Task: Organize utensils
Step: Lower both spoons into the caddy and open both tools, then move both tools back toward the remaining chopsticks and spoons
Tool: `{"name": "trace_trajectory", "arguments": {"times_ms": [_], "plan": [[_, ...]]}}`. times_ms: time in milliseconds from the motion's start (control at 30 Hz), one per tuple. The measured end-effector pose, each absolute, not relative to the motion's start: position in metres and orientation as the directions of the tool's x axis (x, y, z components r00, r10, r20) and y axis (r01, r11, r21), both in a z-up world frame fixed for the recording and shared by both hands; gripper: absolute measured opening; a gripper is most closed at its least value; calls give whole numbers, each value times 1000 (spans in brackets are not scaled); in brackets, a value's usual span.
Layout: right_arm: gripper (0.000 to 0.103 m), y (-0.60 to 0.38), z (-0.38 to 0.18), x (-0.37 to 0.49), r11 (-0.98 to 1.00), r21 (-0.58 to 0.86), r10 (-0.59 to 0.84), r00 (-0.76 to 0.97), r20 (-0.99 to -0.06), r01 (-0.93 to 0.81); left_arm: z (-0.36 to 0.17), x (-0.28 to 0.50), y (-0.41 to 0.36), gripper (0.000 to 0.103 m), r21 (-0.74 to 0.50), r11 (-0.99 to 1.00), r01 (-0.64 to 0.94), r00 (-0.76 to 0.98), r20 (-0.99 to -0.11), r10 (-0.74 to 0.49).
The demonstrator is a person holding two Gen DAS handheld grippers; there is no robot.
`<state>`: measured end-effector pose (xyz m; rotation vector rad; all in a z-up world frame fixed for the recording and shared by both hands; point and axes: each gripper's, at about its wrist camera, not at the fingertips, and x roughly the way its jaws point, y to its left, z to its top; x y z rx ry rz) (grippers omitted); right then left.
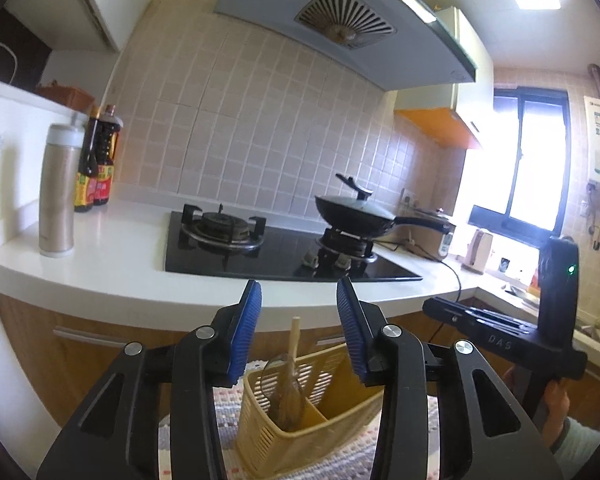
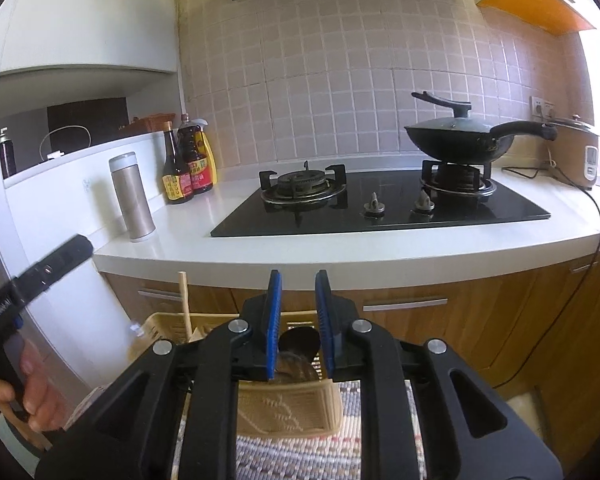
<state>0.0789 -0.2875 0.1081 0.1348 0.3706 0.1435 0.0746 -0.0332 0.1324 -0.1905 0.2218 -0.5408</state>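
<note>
Claws first: our left claw point(image 1: 299, 312) stands apart with blue pads point(image 1: 247, 332) well separated and nothing between them, hovering above a yellow utensil basket point(image 1: 300, 420). Our right claw point(image 2: 298, 320) is narrow, its pads close together with a small gap and, as far as we can see, pressing on nothing. Below the left claw, the basket sits on a woven mat point(image 1: 404, 456) and is split into compartments; in the left compartment we see a whisk-like utensil point(image 1: 288, 396) and a wooden stick point(image 1: 293, 340) standing upright. In the right wrist view a dark ladle bowl point(image 2: 300, 342) shows through the gap between the pads, inside the basket, and the stick rises at the basket's left end. We cannot tell which compartment the ladle is in. Beyond the basket runs the white table point(image 2: 300, 250) with wooden cabinet fronts under it. On it lie a black gas hob point(image 2: 380, 208), a lidded wok point(image 2: 460, 136) on the right burner, a steel flask point(image 2: 132, 196) and two sauce bottles point(image 2: 188, 164) by the tiled wall.
</note>
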Motion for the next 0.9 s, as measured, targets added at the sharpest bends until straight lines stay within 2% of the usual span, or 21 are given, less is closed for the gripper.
{"name": "trace_trajectory", "arguments": {"times_ms": [100,267,533,900], "plan": [[15,-286,115,62,983,150,156,921,-356,-108,145,55,-30,43,-222,842,491,836,-152,-528],[15,-279,120,35,984,135,158,910,-385,-114,154,22,-31,43,-165,864,476,848,-175,-501],[15,-257,113,-9,985,79,171,879,-444,-152,143,-25,-37,47,-96,893,439,866,-221,-449],[15,-228,37,-24,975,87,202,661,-723,-203,102,-42,-33,47,-86,904,419,840,-340,-422]]}}
